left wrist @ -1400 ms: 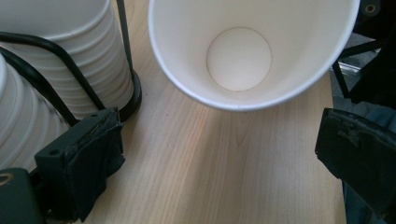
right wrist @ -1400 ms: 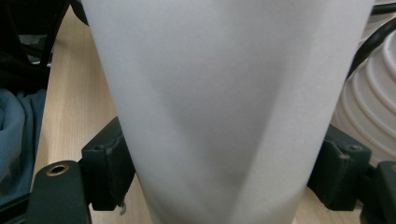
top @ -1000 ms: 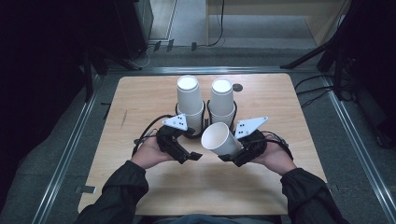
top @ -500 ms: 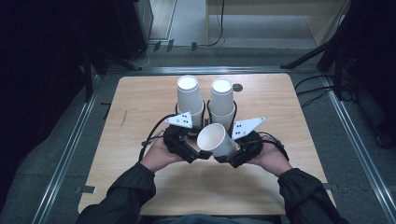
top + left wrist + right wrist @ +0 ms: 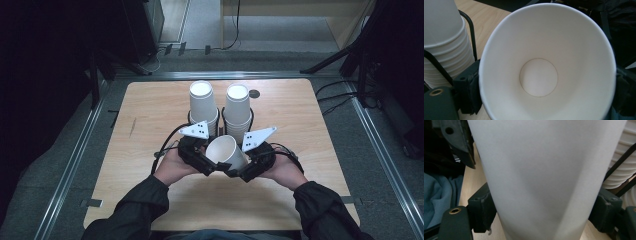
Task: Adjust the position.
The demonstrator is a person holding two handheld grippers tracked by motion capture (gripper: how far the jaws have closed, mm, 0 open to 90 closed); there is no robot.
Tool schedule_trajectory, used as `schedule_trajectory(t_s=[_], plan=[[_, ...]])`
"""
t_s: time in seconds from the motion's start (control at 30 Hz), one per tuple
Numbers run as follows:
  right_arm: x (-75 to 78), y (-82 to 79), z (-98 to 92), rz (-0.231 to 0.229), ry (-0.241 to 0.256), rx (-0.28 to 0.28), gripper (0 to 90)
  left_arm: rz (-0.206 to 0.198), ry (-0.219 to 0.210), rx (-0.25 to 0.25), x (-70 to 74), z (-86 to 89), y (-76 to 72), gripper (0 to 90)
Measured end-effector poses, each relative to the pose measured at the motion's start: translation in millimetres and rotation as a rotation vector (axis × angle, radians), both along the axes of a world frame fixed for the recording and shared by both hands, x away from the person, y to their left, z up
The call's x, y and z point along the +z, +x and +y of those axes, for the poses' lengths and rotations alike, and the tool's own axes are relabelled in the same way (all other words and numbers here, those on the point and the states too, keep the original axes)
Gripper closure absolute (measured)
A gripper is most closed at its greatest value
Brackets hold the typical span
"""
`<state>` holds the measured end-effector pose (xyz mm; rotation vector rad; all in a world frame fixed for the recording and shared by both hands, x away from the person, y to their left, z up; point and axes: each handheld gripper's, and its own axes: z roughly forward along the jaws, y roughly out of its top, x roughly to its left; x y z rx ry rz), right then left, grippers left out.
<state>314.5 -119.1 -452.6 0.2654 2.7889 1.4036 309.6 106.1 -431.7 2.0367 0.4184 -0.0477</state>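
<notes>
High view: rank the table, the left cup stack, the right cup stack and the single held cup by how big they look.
1. Table, by far.
2. Left cup stack and right cup stack: look alike, no ranking.
3. Held cup, smallest, though tilted toward the camera.

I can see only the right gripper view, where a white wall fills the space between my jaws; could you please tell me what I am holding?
Observer: A single white paper cup, tilted, with the right gripper clamped on its side.
Operator: Thank you. Which way does its mouth point?
Observer: Toward the left gripper, whose jaws flank the rim.
Operator: Is anything inside it?
Observer: No. The left gripper view looks straight in, and the cup's bottom is bare.
Operator: What are the ribbed white shapes at my right?
Observer: Two upright stacks of paper cups on the table, the left stack and the right stack, side by side.
</notes>
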Motion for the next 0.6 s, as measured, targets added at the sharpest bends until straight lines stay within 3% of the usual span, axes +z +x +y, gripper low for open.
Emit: schedule_trajectory(t_s=[0.07, 0.3, 0.4, 0.6], plan=[[0.1, 0.0, 0.0, -0.004, 0.002, 0.000, 21.3, -0.010, -0.001, 0.006, 1.0, 0.3, -1.0, 9.6], [0.8, 1.2, -1.8, 0.014, 0.016, -0.010, 20.8, 0.024, -0.015, 0.007, 1.8, 3.9, 2.3, 13.2], [0.5, 2.5, -2.1, 0.038, 0.011, -0.027, 14.5, 0.025, -0.003, 0.020, 2.9, 6.5, 3.7, 13.5], [1.0, 4.5, -9.3, 0.049, -0.012, -0.066, 13.8, 0.022, 0.005, 0.049, 5.3, 17.5, 6.9, 13.4]])
